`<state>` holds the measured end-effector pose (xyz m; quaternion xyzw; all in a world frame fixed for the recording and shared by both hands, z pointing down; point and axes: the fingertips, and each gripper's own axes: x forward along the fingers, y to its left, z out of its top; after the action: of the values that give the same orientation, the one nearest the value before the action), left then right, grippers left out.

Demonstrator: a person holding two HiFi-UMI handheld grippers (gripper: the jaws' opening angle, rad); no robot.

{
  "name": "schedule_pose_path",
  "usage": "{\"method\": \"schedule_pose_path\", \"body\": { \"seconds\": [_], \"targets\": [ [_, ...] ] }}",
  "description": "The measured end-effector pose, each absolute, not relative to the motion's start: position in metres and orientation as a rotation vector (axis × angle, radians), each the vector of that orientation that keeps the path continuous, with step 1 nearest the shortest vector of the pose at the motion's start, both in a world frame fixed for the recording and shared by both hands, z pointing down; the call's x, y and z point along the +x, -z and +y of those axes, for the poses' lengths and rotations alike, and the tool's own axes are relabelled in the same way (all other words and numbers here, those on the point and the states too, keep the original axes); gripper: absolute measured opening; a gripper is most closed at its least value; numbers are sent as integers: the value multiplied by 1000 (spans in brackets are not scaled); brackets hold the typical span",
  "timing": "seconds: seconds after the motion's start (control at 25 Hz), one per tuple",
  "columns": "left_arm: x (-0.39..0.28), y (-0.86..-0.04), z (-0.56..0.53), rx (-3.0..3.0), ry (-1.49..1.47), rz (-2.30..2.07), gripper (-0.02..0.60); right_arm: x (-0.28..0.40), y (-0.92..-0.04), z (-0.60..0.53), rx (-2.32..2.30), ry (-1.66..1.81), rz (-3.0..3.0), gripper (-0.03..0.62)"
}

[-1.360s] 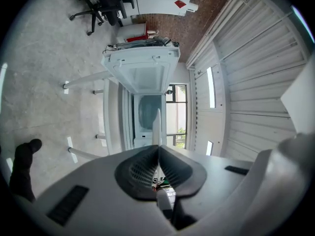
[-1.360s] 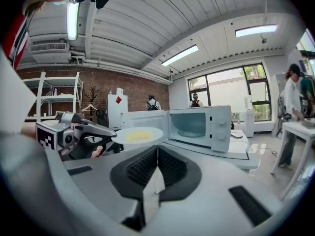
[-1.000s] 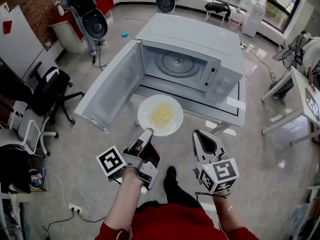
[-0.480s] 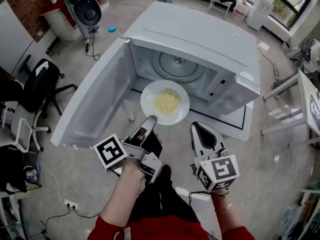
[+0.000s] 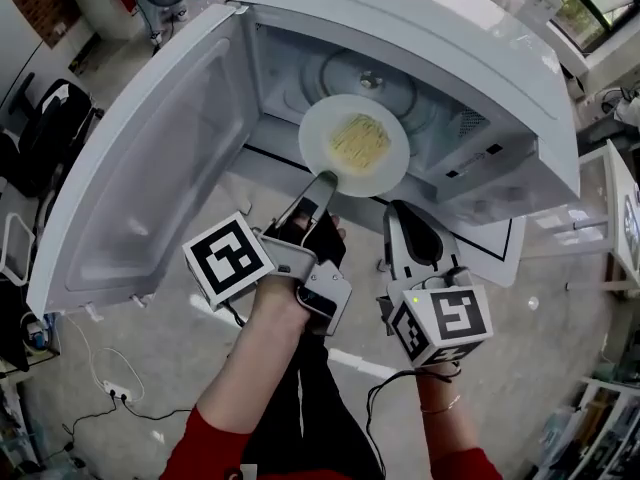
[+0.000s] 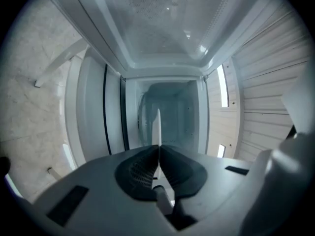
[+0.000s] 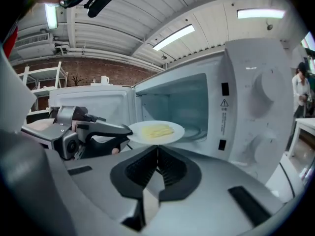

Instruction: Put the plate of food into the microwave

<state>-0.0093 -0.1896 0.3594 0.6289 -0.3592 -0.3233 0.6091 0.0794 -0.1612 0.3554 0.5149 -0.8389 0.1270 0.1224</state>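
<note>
A white plate of yellow food hangs level at the mouth of the open microwave, over the front of its glass turntable. My left gripper is shut on the plate's near rim. In the left gripper view the plate shows edge-on as a thin white strip between the closed jaws of the left gripper. My right gripper is shut with nothing in it, just right of and behind the plate. The right gripper view shows the plate, the left gripper on its rim and the right gripper.
The microwave door stands swung wide to the left. The control panel is right of the cavity. The microwave rests on a low white table. Office chairs stand far left, a white desk far right.
Both grippers have moved forward toward the microwave. The plate has gone with the left gripper from in front of the door opening to the cavity's mouth.
</note>
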Motion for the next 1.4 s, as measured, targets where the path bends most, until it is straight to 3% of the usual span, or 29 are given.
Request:
{"method": "schedule_pose_path", "body": {
  "seconds": [0.44, 1.4],
  "targets": [
    [-12, -360, -260, 1505, 787, -886, 18, 76, -372, -205, 1549, -401, -2443, 15],
    [-3, -383, -298, 1426, 740, -902, 18, 62, -370, -218, 1572, -384, -2475, 15]
  ]
}}
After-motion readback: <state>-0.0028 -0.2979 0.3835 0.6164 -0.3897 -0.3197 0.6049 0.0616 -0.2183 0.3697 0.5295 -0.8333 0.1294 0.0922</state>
